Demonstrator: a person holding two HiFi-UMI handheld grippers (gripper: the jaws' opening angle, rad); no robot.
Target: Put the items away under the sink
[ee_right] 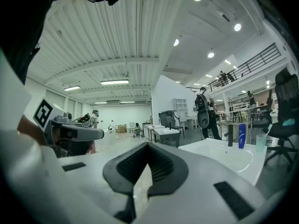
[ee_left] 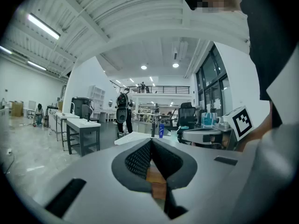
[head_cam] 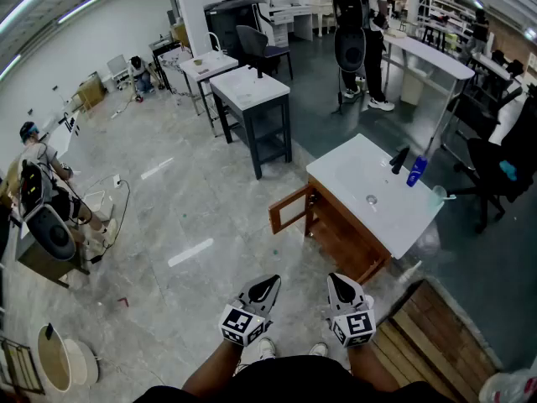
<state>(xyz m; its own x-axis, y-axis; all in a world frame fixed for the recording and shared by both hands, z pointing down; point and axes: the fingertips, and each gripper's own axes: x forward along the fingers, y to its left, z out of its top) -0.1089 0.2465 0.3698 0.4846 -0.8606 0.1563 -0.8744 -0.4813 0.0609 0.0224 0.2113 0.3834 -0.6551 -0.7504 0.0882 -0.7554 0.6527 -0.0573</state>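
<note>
Both grippers are held low before the body, side by side, well apart from the sink.

- Left gripper (head_cam: 269,283): jaws closed tip to tip, nothing between them.
- Right gripper (head_cam: 336,280): likewise closed and empty.
- Blue bottle (head_cam: 416,171): stands on the white sink table (head_cam: 352,175), just beside the black faucet (head_cam: 399,159), with a clear cup (head_cam: 438,195) near it.
- Cabinet door (head_cam: 289,210) under the table hangs open.
- Pale floor (head_cam: 193,217) lies between grippers and cabinet.
- Wooden platform (head_cam: 428,334) sits at the right, beside the feet.

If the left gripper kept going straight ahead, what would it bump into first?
Most likely the sink. Its white top sits just beyond the tip of the left gripper, and nothing shows in between. How far off it is, is hard to tell.
</note>
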